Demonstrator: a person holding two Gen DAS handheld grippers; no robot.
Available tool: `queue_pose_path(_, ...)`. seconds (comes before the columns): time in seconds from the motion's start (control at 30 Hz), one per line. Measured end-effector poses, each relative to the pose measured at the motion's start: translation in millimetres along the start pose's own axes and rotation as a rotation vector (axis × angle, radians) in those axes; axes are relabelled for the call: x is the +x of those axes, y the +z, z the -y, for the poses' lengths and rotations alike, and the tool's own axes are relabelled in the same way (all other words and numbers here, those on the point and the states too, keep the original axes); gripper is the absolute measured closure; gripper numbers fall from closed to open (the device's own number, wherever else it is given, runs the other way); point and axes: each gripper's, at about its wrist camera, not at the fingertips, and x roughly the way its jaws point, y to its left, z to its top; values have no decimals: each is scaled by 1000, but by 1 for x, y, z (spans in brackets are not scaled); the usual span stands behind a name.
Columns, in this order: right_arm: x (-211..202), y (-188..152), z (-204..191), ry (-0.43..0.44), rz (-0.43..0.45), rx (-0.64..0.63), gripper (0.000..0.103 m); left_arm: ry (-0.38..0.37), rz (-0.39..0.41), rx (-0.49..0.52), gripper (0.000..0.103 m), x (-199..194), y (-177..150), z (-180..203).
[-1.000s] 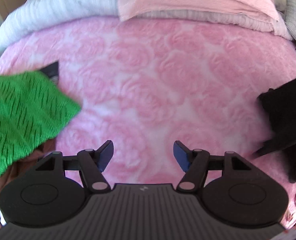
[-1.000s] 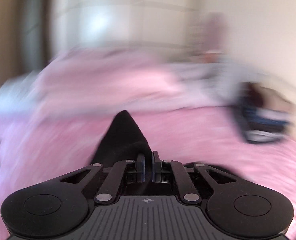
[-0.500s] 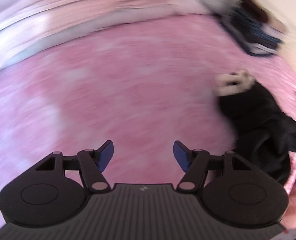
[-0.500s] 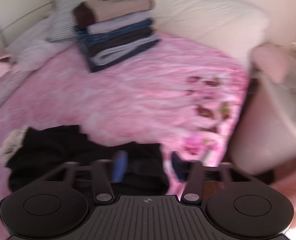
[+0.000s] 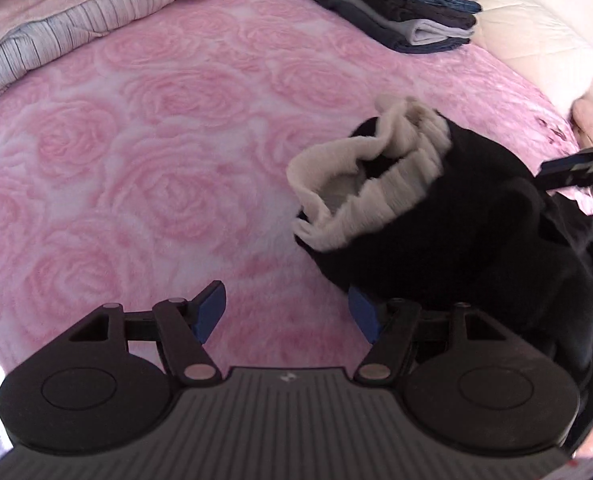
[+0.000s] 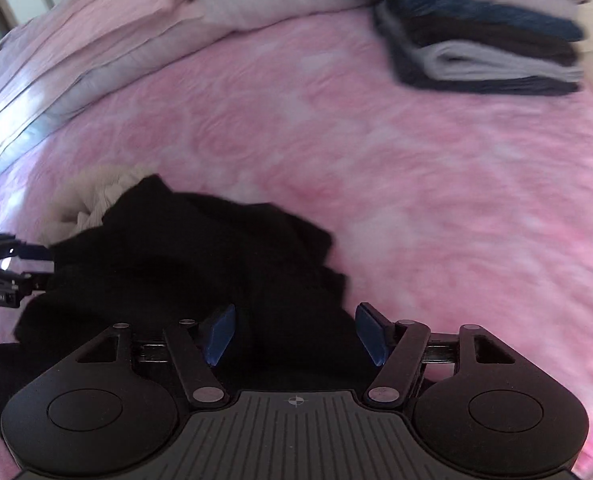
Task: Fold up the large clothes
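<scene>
Currently the black garment [image 5: 468,248] lies crumpled in a heap on the pink blanket [image 5: 144,152], its cream ribbed lining [image 5: 360,184] turned outward at one end; no fold has been made in it, so by this evidence its folding has not begun. From left to right in the left wrist view: a striped quilt [image 5: 36,56] is bunched along the far left edge of the bed, open blanket occupies the middle, and the garment sits at the right. The left gripper [image 5: 286,312] is spread, with only blanket between its fingers and its right pad just at the garment's near edge; it holds nothing. The right gripper [image 6: 296,332] has just been opening; its jaws stand wide apart with a ridge of black cloth between them, the pads not pressing on it. A stack [image 6: 492,44] of folded clothes stands well apart at the far right, which suggests that earlier items are finished. Remaining work, as judged: spread the garment flat, fold it, and move it to the stack. The middle of the blanket offers room for spreading. Likely hindrances are the bunched, layered state of the cloth, which hides edges and corners, and the turned-out lining.
</scene>
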Motion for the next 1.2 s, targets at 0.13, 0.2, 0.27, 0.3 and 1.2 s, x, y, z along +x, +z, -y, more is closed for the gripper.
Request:
queue_pose_path(0.13,-26,-17,-13,-33,83,-75,98,11,-18,16,39,7,1,-1)
queue_pose_path(0.2,-60,-32,-7,-70,181,-51,98,5,-23,50,39,3,2,-1)
queue_pose_path(0.27,-89,-45,4,-123,259,-14,100,-14,-22,85,39,0,5,-1)
queue_pose_path(0.3,-100,-53,10,-172,276,-4,102,-28,-18,98,39,-1,8,-1)
queue_pose_path(1.2,-134,-81,12,-258,271,103,96,-346,-192,-50,84,76,105,83)
